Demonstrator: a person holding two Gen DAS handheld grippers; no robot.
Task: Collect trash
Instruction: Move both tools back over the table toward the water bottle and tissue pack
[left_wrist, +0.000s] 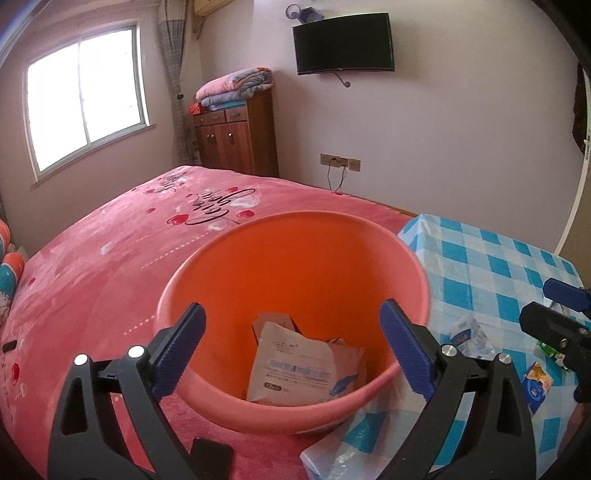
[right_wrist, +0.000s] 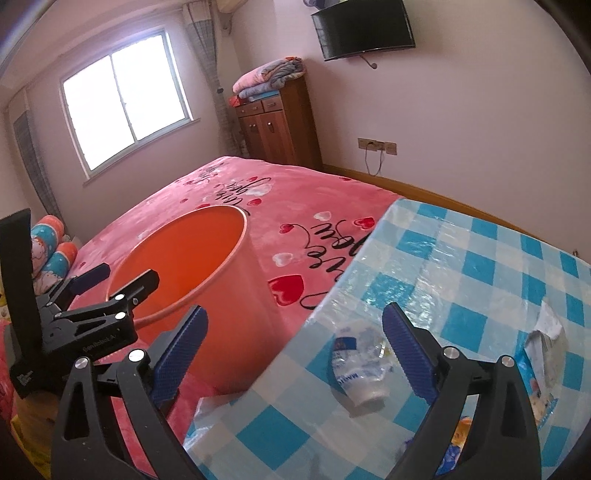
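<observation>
Trash: a crushed plastic bottle (right_wrist: 360, 363) lying on its side on the blue-checked tablecloth (right_wrist: 480, 258), near the table edge that faces the bed (right_wrist: 229, 192). My right gripper (right_wrist: 295, 354) hangs just above and in front of it, fingers spread wide and holding nothing; in the right wrist view the bottle lies between the two blue pads (right_wrist: 404, 349), closer to the right-hand one. More litter, a crumpled white paper (right_wrist: 546, 332) and a printed packet (right_wrist: 541, 397), lies further right on the same cloth.

The orange bin (left_wrist: 295, 266) stands on the pink bedspread, touching or just beside the table edge. It already holds a flat white packet (left_wrist: 303, 365) with a piece of brown cardboard (left_wrist: 275, 319) behind it. My left gripper (left_wrist: 291, 347) is poised over the near rim of the bin, fingers likewise spread and empty.

Step in hand, as I judge it: reaching for the bottle, with part of the collection already done. The next move calls for lowering my right gripper so the pads straddle the bottle's body, closing gently, since thin crushed plastic may slip or spring, then carrying it left across the table edge and releasing it over the bin mouth.
</observation>
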